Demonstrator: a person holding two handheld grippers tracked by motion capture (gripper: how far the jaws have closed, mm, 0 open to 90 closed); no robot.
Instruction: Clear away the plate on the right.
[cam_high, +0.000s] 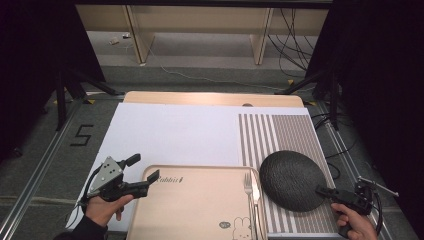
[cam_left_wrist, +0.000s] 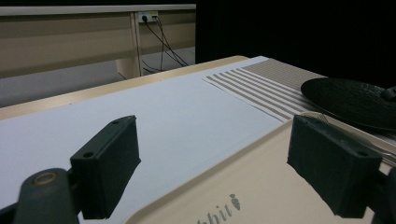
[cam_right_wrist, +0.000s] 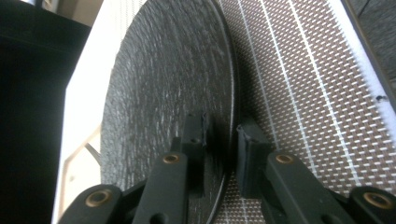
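right gripper (cam_right_wrist: 222, 140): its fingers (cam_right_wrist: 194, 140) pinch the near rim of the black plate (cam_right_wrist: 168, 79), one on top and one under.
left gripper (cam_high: 145, 172): its fingers (cam_left_wrist: 107, 163) are spread wide, with nothing between them, over the far left corner of the tray (cam_high: 195, 205).
black plate: it is round and nothing lies on it. it sits on the striped mat (cam_high: 280, 132), just right of the tray.
tray: tan, with a bunny picture. a fork (cam_high: 248, 192) lies by its right edge.
counter (cam_high: 170, 132): a white sheet covers it.
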